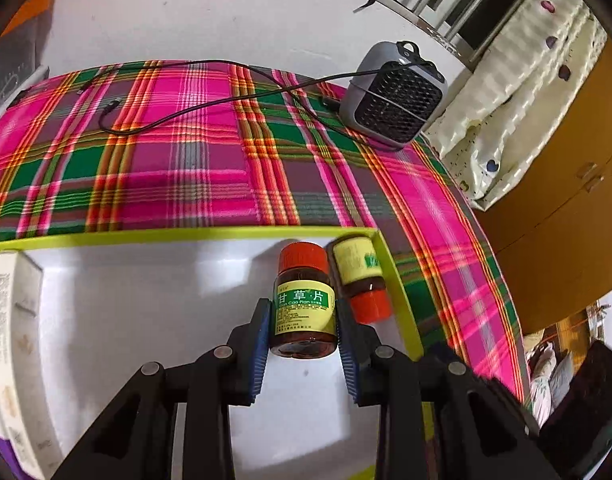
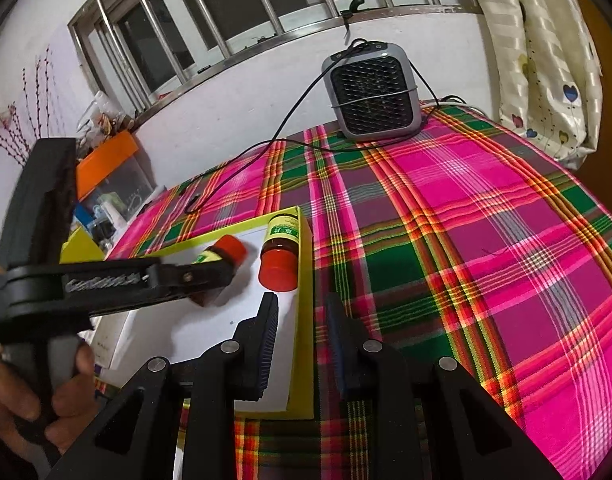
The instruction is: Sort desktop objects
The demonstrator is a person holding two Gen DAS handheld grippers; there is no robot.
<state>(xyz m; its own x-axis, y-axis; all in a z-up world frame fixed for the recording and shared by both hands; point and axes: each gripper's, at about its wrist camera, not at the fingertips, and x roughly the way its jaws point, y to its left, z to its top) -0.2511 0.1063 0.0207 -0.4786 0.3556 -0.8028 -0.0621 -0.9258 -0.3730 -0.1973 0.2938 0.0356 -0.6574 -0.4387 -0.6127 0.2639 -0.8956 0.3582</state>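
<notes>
My left gripper (image 1: 304, 312) is shut on a brown medicine bottle (image 1: 305, 304) with an orange cap and a yellow-green label, held over the white floor of a yellow-rimmed box (image 1: 186, 234). A second such bottle (image 1: 360, 280) lies against the box's right wall. In the right wrist view the left gripper (image 2: 216, 270) holds its bottle (image 2: 222, 254) inside the box (image 2: 306, 320), left of the lying bottle (image 2: 280, 254). My right gripper (image 2: 300, 314) is open and empty, straddling the box's right wall.
A pink and green plaid cloth (image 1: 210, 160) covers the table. A grey mini heater (image 1: 394, 94) with a black cable (image 1: 166, 116) stands at the far edge. White cartons (image 1: 10, 340) lie at the box's left side. An orange-lidded bin (image 2: 106, 168) sits beyond the table.
</notes>
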